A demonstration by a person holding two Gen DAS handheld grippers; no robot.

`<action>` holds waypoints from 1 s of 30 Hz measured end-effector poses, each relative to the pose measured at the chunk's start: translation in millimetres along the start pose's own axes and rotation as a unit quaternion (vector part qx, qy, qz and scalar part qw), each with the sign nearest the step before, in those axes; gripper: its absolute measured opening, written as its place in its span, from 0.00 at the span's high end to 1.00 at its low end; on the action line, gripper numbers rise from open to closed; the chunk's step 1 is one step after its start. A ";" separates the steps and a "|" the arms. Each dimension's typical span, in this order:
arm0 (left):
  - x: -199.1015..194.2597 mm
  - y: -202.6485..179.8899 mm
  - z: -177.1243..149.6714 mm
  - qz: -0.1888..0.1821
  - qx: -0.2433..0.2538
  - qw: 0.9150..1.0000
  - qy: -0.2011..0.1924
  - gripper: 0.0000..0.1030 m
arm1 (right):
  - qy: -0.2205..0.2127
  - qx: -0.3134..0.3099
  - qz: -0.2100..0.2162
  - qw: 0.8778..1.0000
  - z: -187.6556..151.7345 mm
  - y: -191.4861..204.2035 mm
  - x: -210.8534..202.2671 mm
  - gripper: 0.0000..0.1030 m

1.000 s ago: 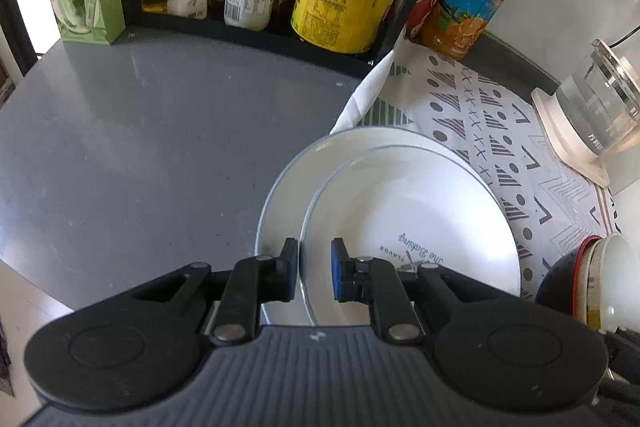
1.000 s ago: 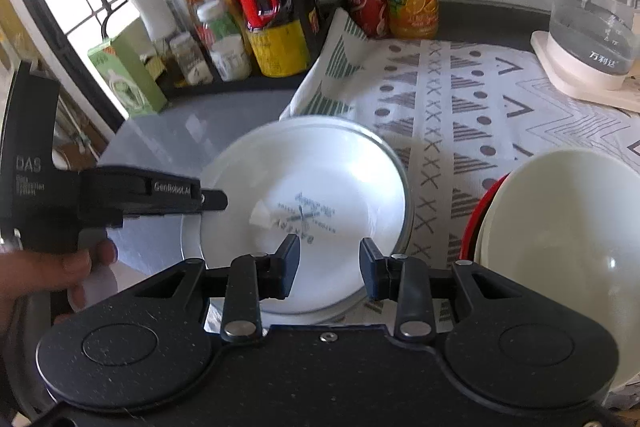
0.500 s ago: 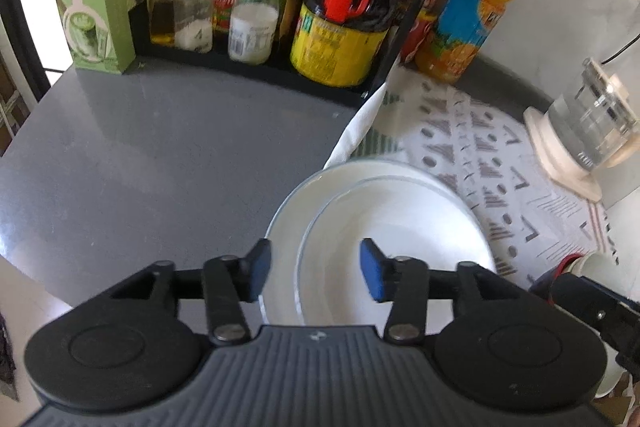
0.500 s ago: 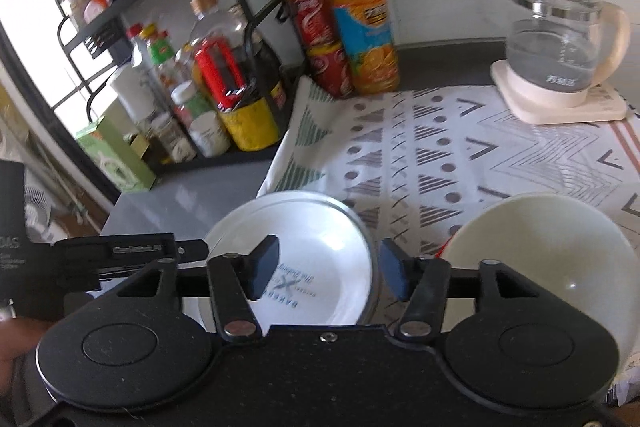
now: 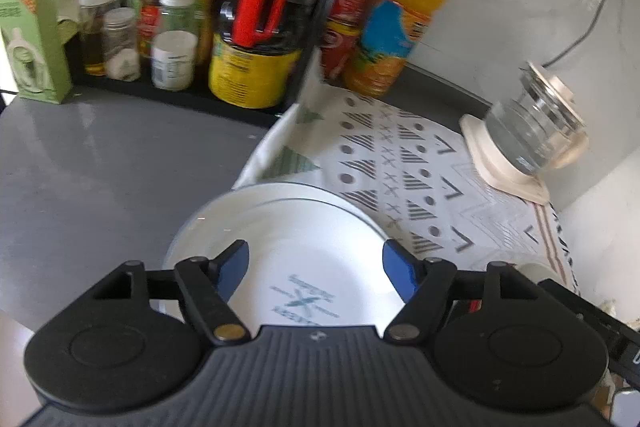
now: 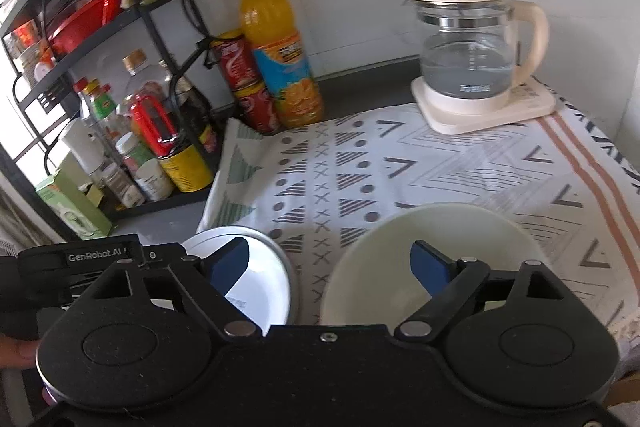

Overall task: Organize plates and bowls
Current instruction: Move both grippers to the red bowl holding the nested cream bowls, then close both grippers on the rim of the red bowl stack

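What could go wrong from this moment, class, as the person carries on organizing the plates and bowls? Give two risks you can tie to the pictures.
1. The stacked white plates sit half on the folded edge of the patterned cloth, so they might rock or slide when gripped.
2. The cream bowl lies close beside the plates; the open right gripper, reaching in, might knock one against the other.

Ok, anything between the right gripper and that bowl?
Nothing visible. The right gripper is open right above the bowl, with only bare bowl showing between the fingers. The plates sit beside the bowl.
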State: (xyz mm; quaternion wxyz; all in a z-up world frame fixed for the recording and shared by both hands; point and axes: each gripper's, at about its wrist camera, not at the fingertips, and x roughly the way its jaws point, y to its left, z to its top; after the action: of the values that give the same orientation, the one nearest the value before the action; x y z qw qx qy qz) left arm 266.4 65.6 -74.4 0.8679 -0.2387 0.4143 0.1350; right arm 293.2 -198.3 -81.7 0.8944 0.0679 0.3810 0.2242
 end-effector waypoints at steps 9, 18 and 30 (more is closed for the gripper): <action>6.6 -30.7 -5.9 -0.029 0.022 0.999 0.010 0.29 | 0.000 0.018 -0.020 1.000 -4.7 -26.8 -6.3 0.13; 13.2 -54.7 -11.7 -0.047 0.047 0.997 0.025 0.29 | 0.007 0.039 -0.032 0.999 -13.6 -48.3 -5.4 0.13; 33.4 -81.1 -22.0 -0.075 0.079 0.992 0.059 0.29 | 0.017 0.050 -0.040 0.998 -24.9 -66.7 -7.6 0.13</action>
State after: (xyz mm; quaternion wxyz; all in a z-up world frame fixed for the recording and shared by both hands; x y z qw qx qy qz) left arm 307.7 -13.6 -88.0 0.8657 -0.2067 0.4554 0.0221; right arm 294.1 -262.3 -113.7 0.8913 0.0937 0.4097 0.1704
